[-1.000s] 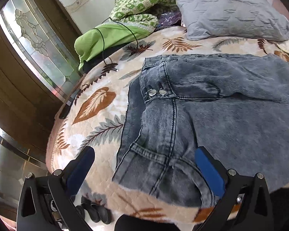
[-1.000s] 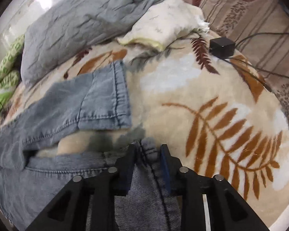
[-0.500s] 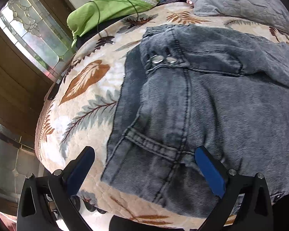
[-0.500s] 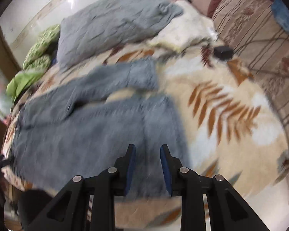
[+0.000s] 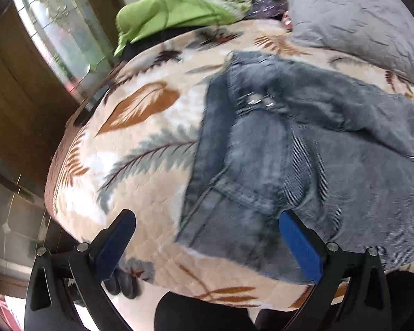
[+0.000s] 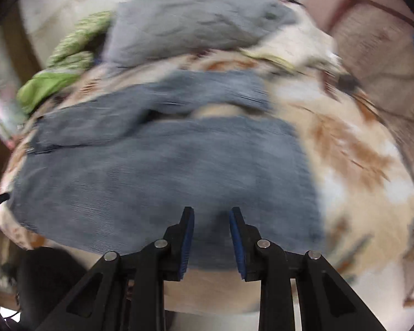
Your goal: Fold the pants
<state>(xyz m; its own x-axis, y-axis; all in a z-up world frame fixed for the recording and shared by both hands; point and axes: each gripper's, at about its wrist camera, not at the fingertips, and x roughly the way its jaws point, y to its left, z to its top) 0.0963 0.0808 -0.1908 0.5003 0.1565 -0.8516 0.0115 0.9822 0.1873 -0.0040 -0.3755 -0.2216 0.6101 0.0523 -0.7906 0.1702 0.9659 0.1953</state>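
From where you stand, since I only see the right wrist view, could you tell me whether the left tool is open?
Observer: Yes, the left tool is wide open, with nothing gripped.
Operator: Thank you. What lies ahead of it?
Observer: The waistband end of the pants, flat on the leaf-print blanket.
Operator: Any fastenings showing there?
Observer: Two metal buttons show near the waistband.

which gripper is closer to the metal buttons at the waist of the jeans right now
Left. The left gripper hovers open over the waistband corner, just below the buttons. The right gripper sits over a far part of the jeans; no buttons visible there.
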